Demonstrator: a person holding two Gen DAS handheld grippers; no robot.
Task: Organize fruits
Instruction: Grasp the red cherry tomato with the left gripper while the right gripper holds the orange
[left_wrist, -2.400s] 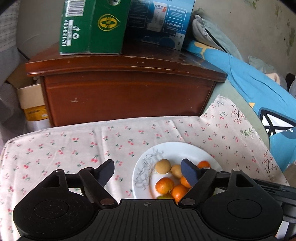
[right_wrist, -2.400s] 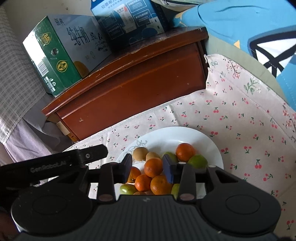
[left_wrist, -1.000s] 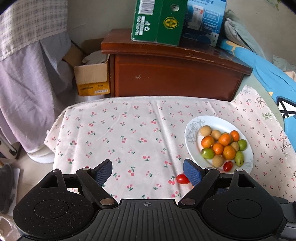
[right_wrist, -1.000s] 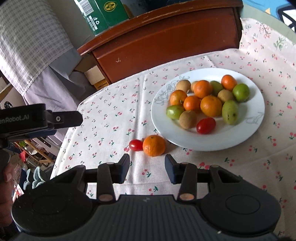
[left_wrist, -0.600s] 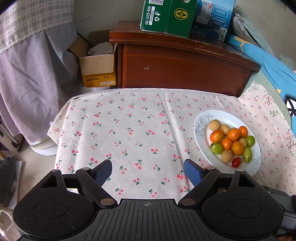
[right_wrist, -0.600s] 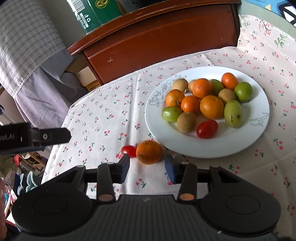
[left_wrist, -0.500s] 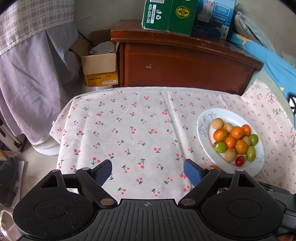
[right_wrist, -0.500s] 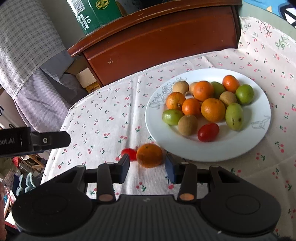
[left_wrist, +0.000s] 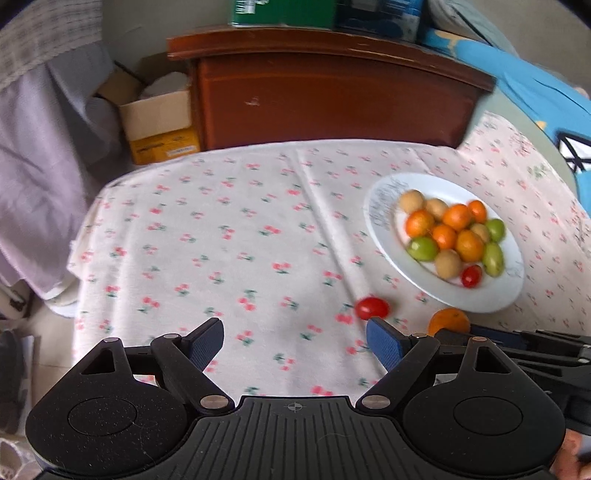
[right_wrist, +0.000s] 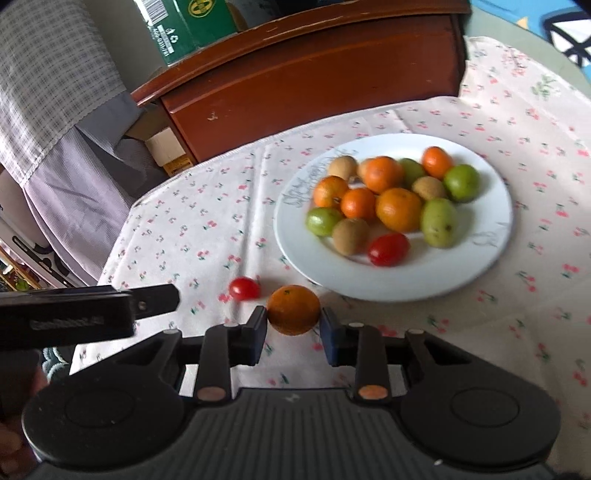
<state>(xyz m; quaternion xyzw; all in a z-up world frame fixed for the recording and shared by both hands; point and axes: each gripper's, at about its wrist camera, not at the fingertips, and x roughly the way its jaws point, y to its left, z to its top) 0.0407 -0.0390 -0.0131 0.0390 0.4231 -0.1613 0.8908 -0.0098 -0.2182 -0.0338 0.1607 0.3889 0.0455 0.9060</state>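
A white plate (right_wrist: 480, 240) holds several oranges, green fruits, brown fruits and one red tomato. On the cherry-print cloth just in front of it lie an orange (right_wrist: 293, 309) and a cherry tomato (right_wrist: 243, 288). My right gripper (right_wrist: 293, 326) is closing on that orange, and both pads touch its sides. My left gripper (left_wrist: 293, 332) hangs open over bare cloth, with the cherry tomato (left_wrist: 372, 308) just beyond its right fingertip. The orange (left_wrist: 448, 321) and the plate (left_wrist: 495, 295) lie to its right.
A brown wooden cabinet (left_wrist: 325, 107) stands behind the table with green and blue cartons on top. A cardboard box (left_wrist: 159, 122) and draped fabric (left_wrist: 40, 122) are at the left. Blue bedding (left_wrist: 535, 92) lies at the right. The cloth's left half (left_wrist: 184, 240) bears nothing.
My right gripper's jaws have narrowed onto the orange on the cloth. My left gripper has sunk toward the table, and the cherry tomato has come into view near its right finger.
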